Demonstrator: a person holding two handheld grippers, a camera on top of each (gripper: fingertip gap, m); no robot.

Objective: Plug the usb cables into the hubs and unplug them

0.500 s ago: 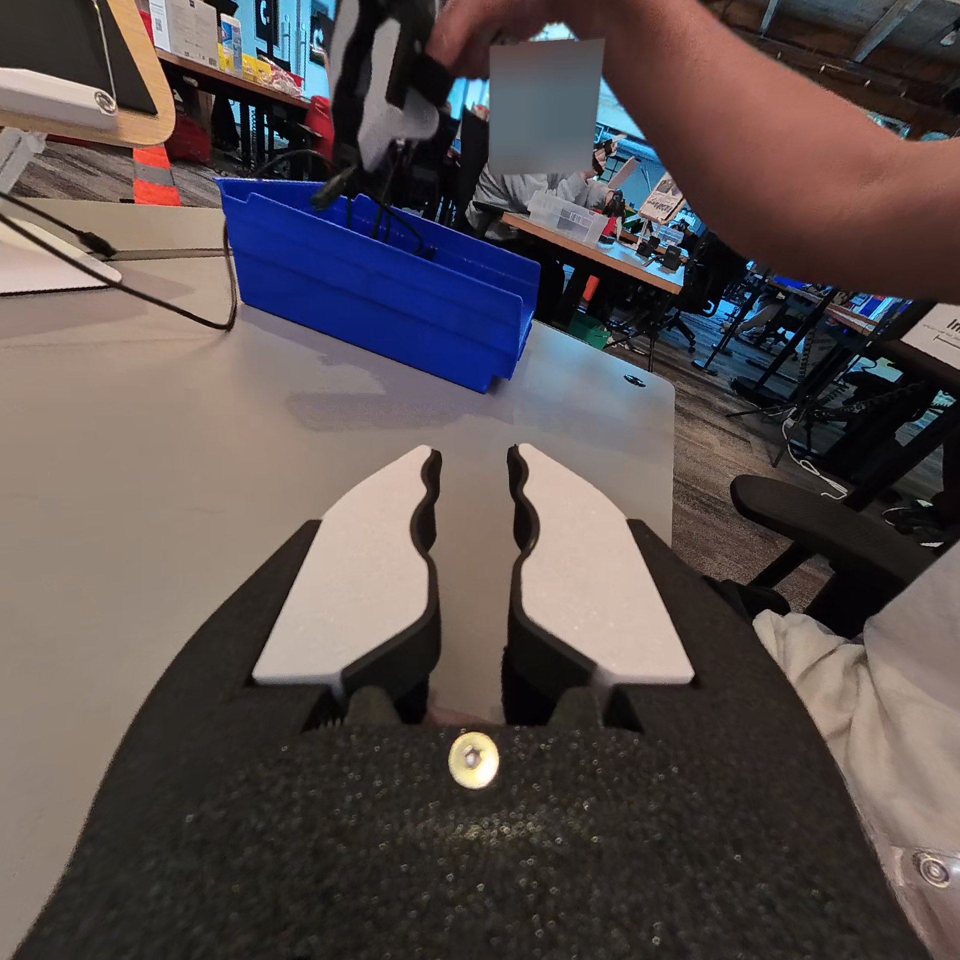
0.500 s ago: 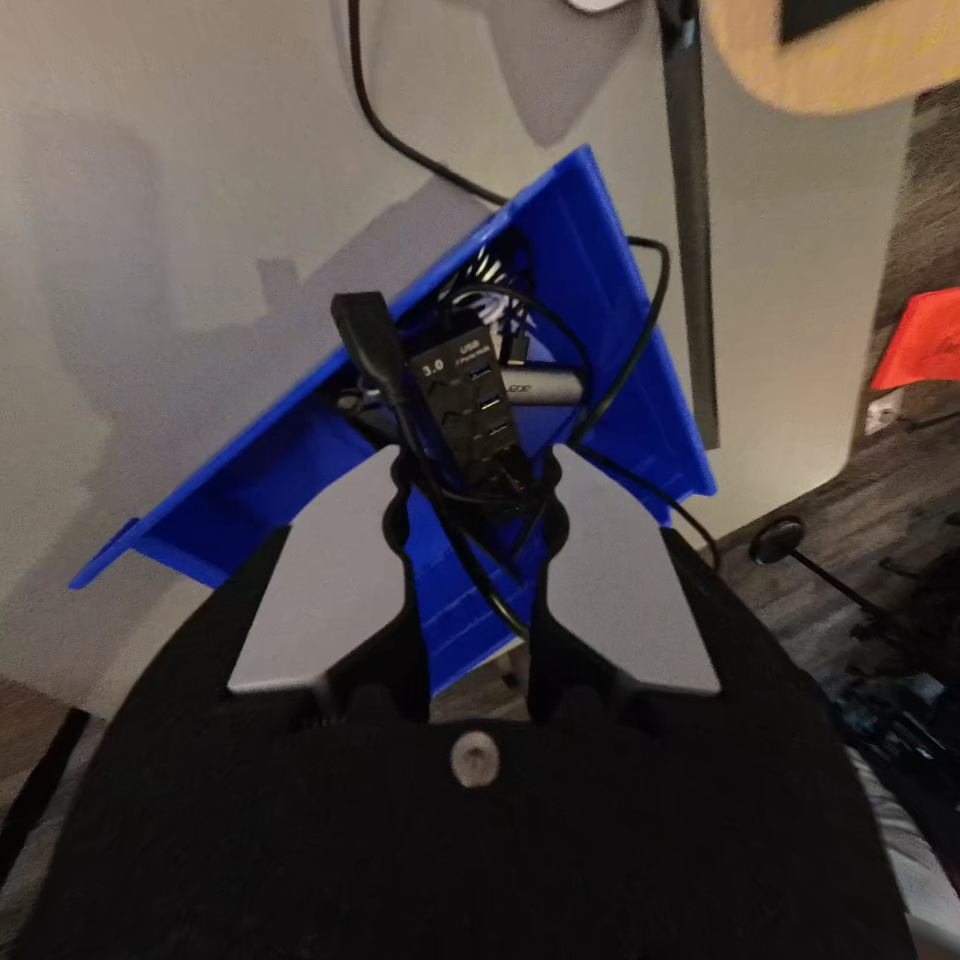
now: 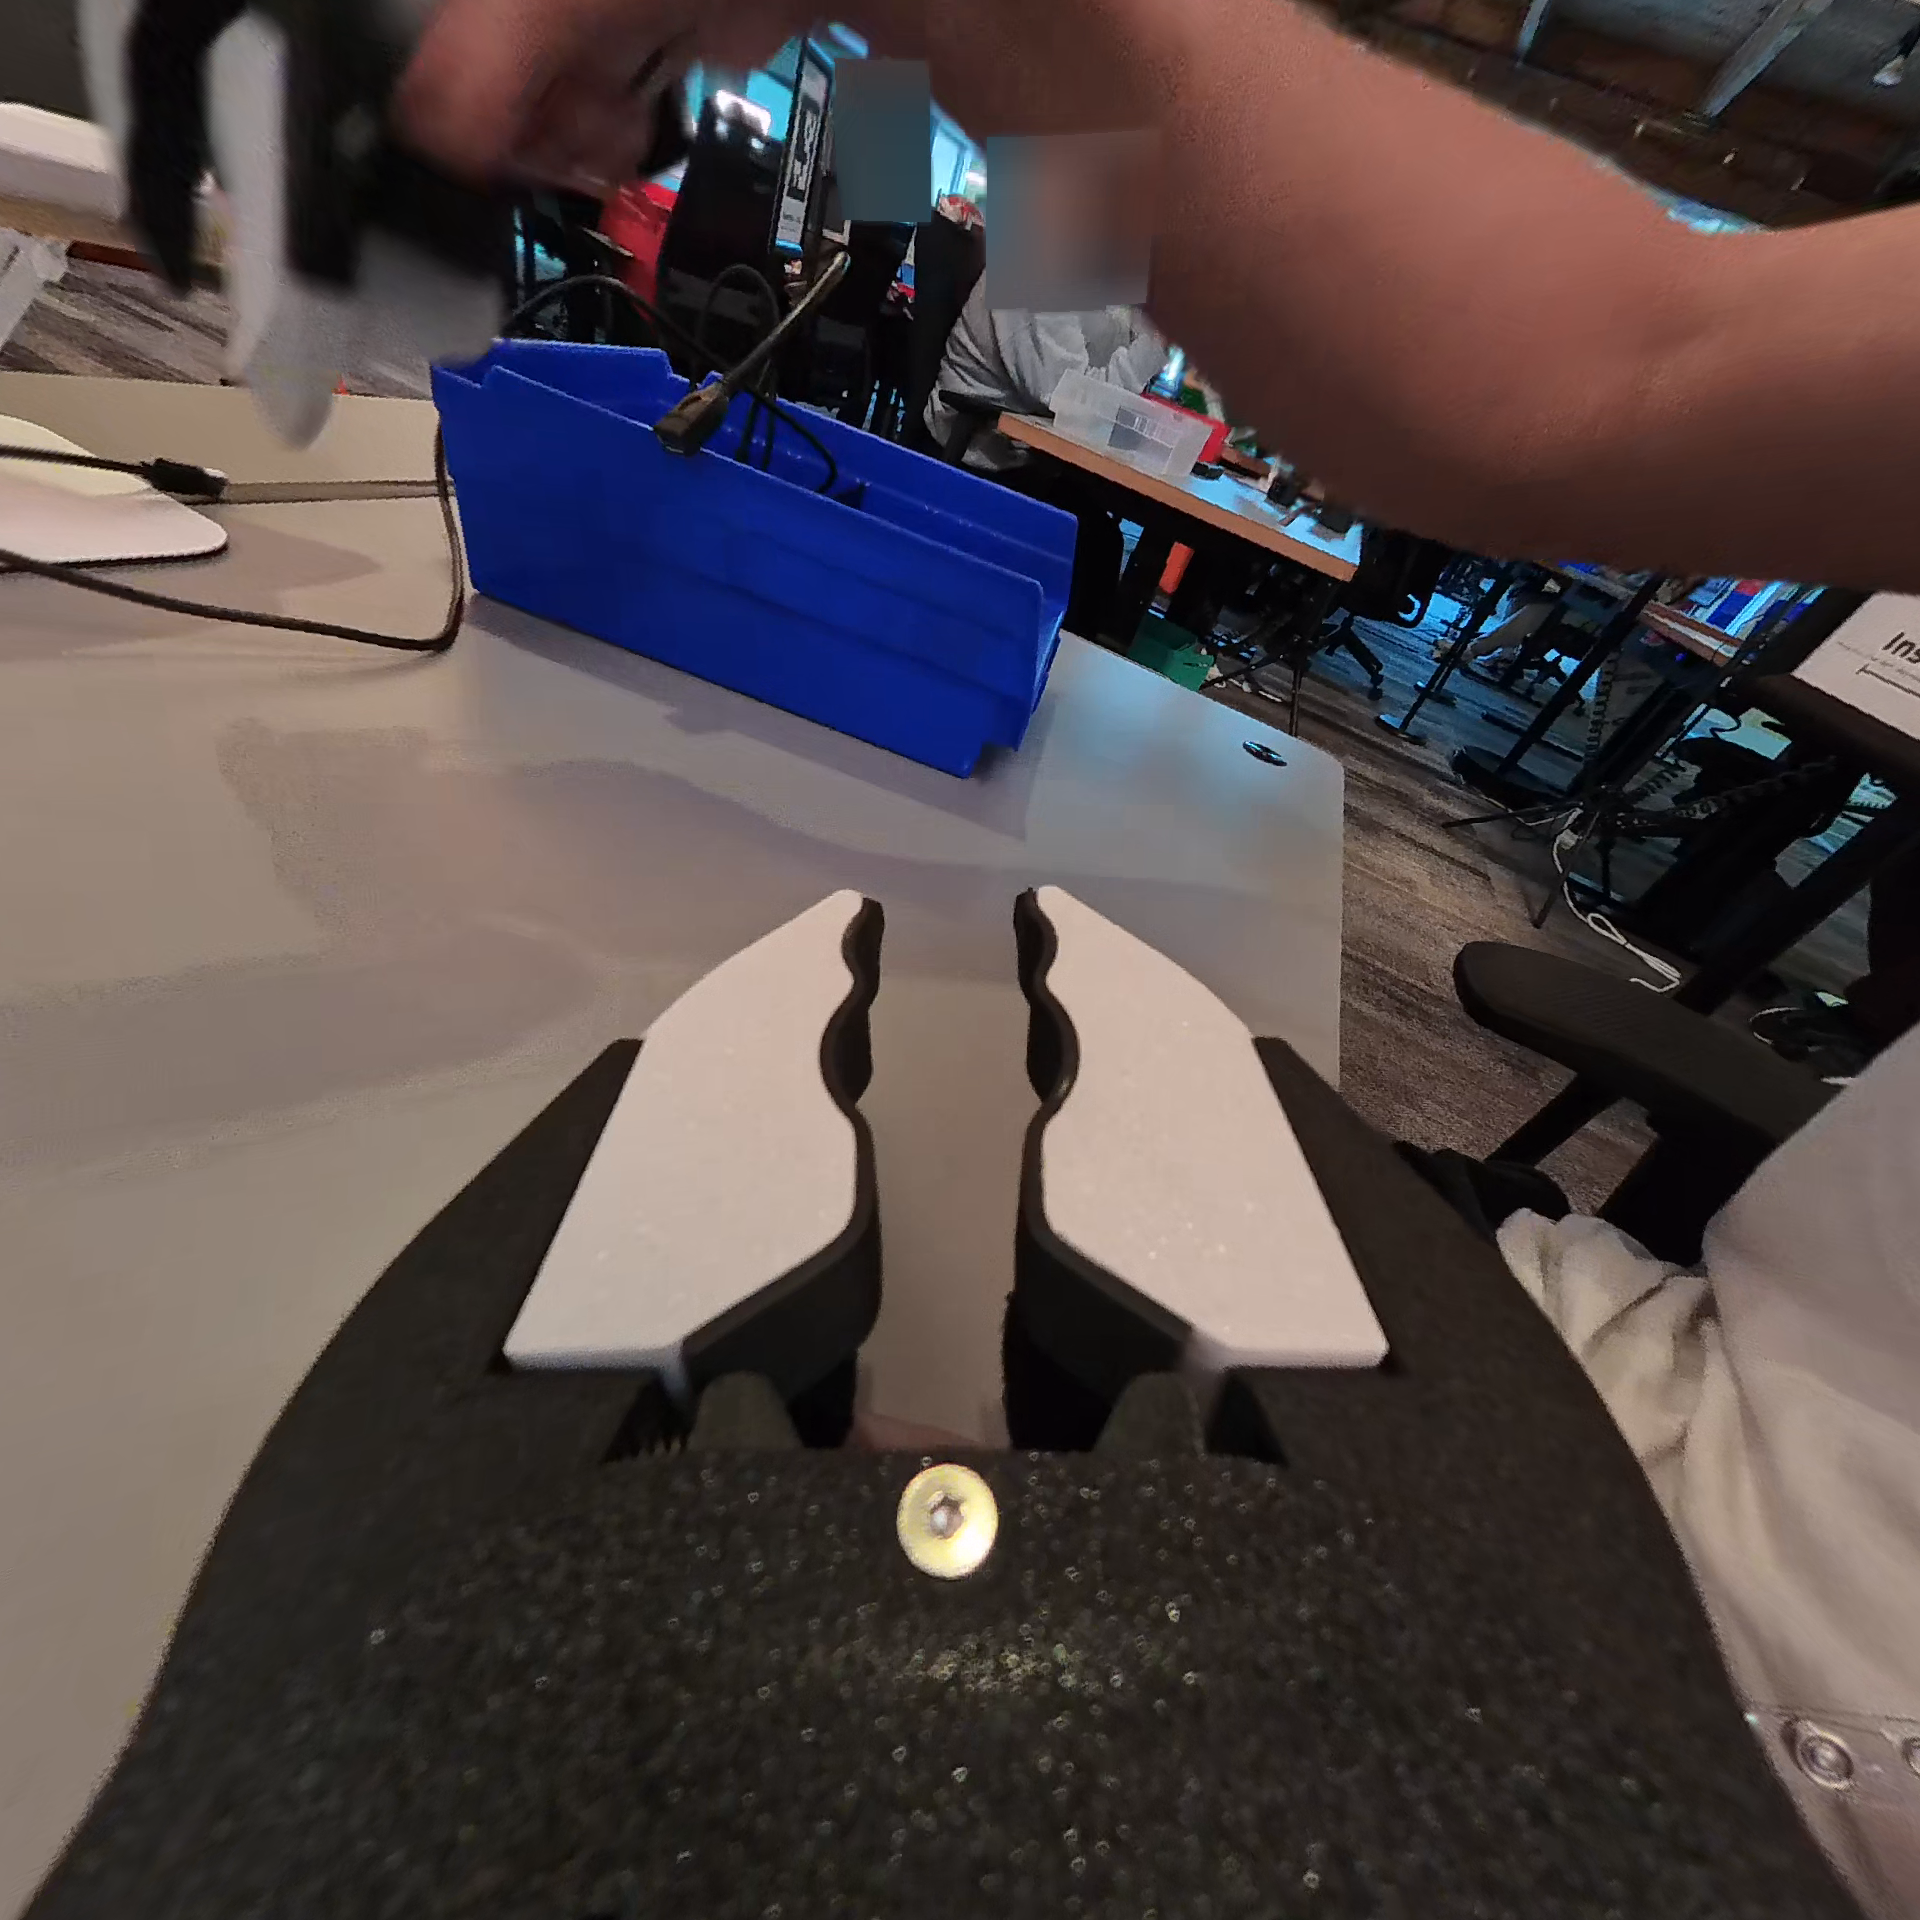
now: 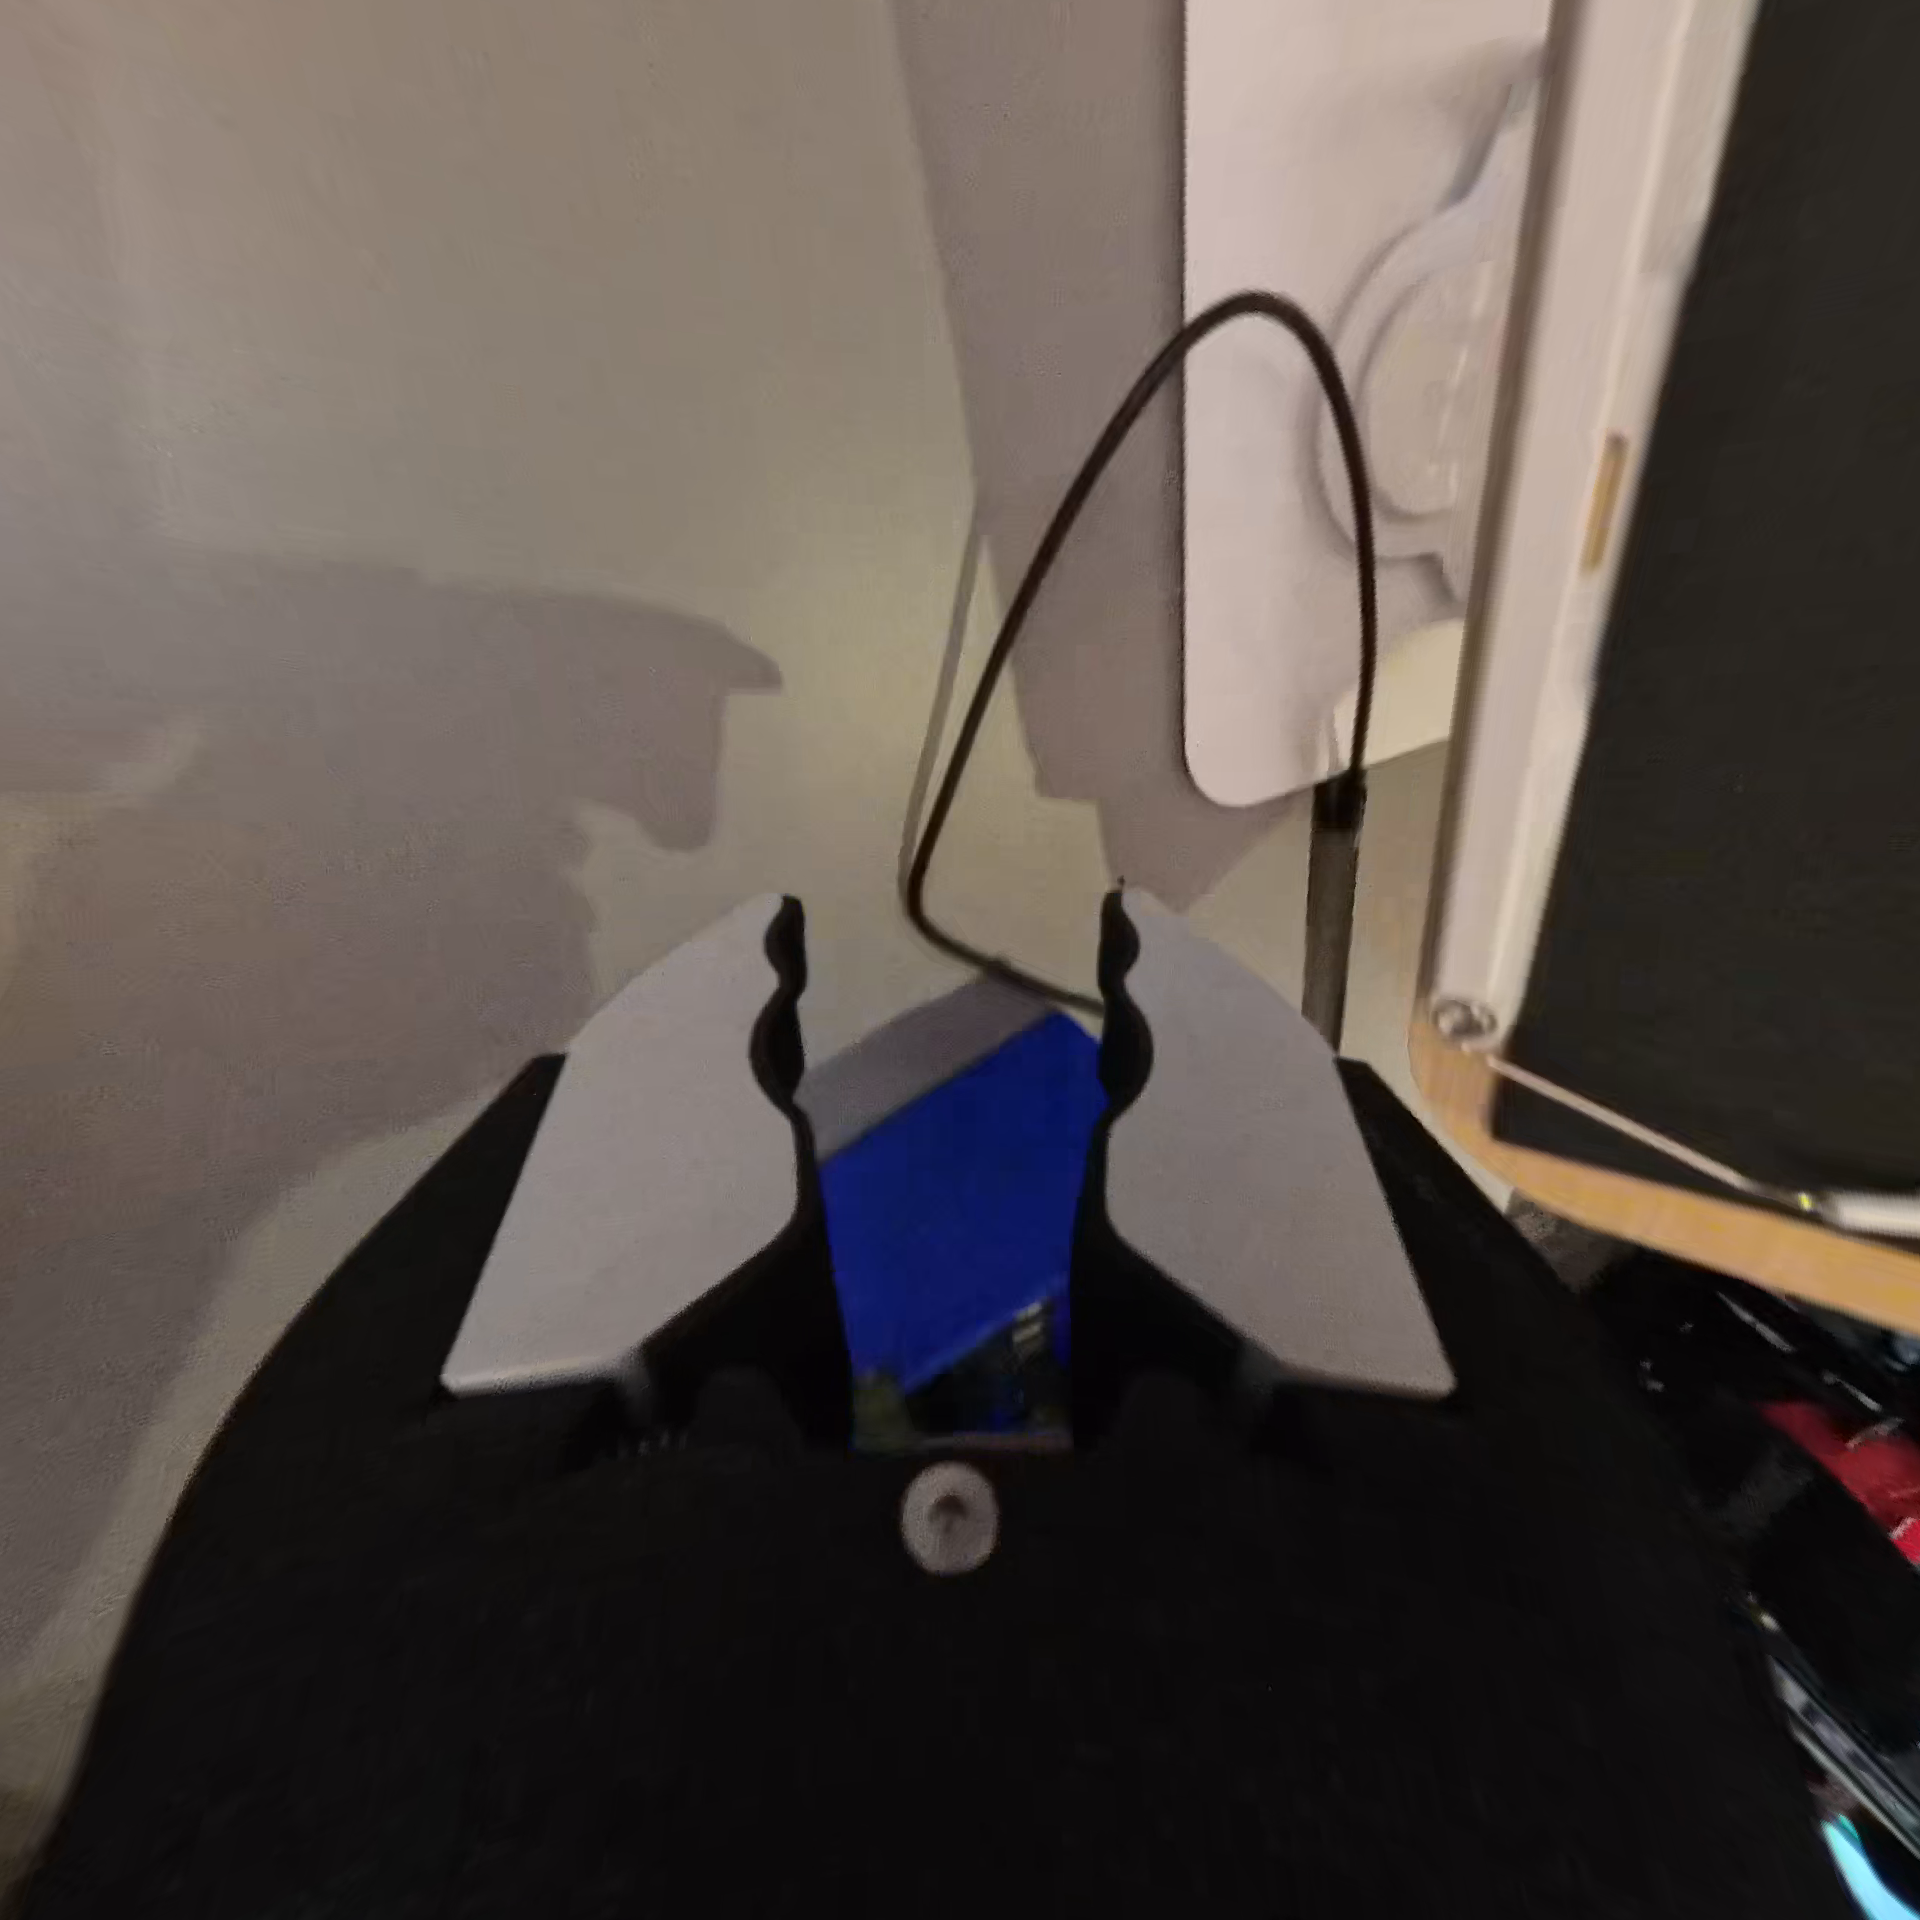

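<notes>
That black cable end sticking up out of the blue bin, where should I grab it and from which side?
Grip the thicker connector housing at the cable's free end, not the thin cord. It hangs just above the near wall of the blue bin, tilted with the cord rising behind it, so come from above and pinch its flat sides. The left gripper is open and empty.

A white sign (image 3: pixel 1870 665) at the right edge of the left wrist view is showing cut-off dark lettering, nothing legible is appearing in the right wrist view
</notes>
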